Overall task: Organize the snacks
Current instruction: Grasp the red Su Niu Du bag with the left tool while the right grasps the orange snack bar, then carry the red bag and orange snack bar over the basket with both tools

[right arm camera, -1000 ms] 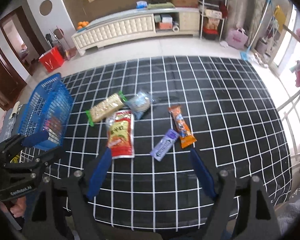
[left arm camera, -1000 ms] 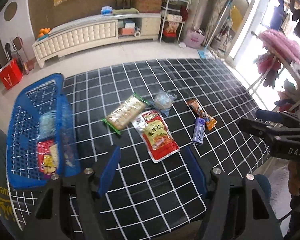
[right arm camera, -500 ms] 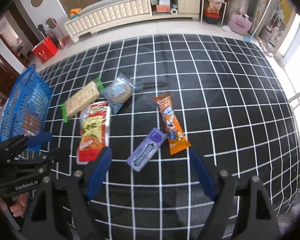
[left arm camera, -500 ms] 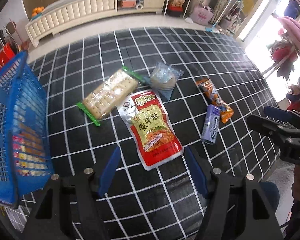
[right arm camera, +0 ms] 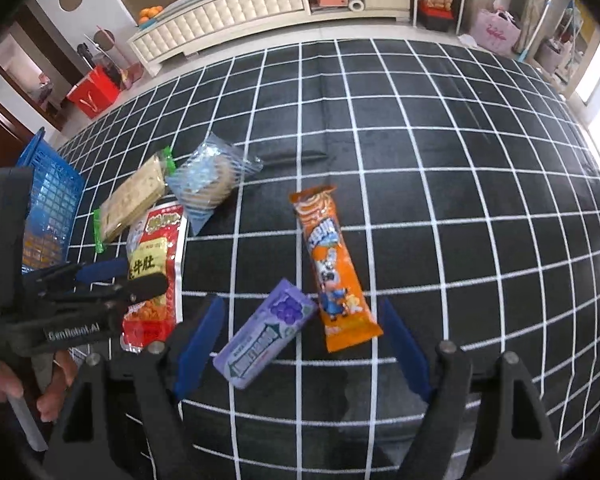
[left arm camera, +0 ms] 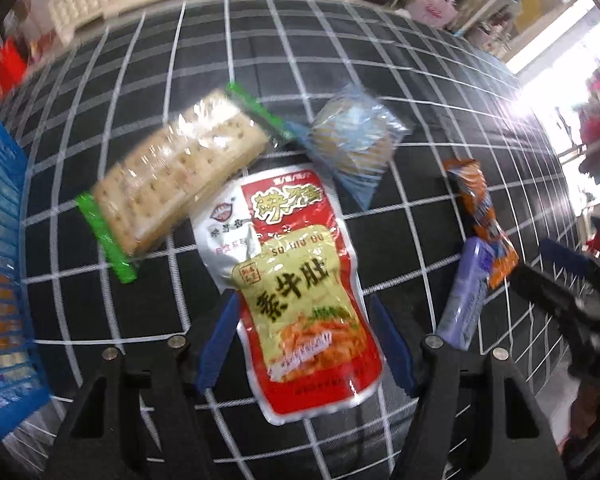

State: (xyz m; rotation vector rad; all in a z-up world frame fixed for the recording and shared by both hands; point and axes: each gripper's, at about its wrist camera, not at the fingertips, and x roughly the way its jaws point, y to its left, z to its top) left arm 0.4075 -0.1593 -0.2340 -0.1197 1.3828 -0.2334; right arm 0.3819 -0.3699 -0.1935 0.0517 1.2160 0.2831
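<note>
My left gripper (left arm camera: 304, 344) is open, its blue fingers on either side of a red and yellow snack pouch (left arm camera: 300, 280), low over the checked cloth. A cracker pack with green ends (left arm camera: 180, 176), a clear blue biscuit bag (left arm camera: 356, 144), an orange bar (left arm camera: 480, 212) and a purple gum pack (left arm camera: 466, 292) lie around it. My right gripper (right arm camera: 300, 344) is open, hovering just above the purple gum pack (right arm camera: 266, 340) and the orange bar (right arm camera: 332, 272). The left gripper (right arm camera: 112, 280) shows over the pouch (right arm camera: 154, 256).
A blue plastic basket (left arm camera: 0, 260) holding packets stands at the table's left edge, also in the right wrist view (right arm camera: 48, 200). The black grid cloth (right arm camera: 460, 200) covers the table. A white cabinet (right arm camera: 228, 16) and a red bag (right arm camera: 96, 90) stand on the floor beyond.
Both grippers have moved forward and down toward the snacks. The left one now straddles the red pouch; the right one has closed in on the purple pack and orange bar.
</note>
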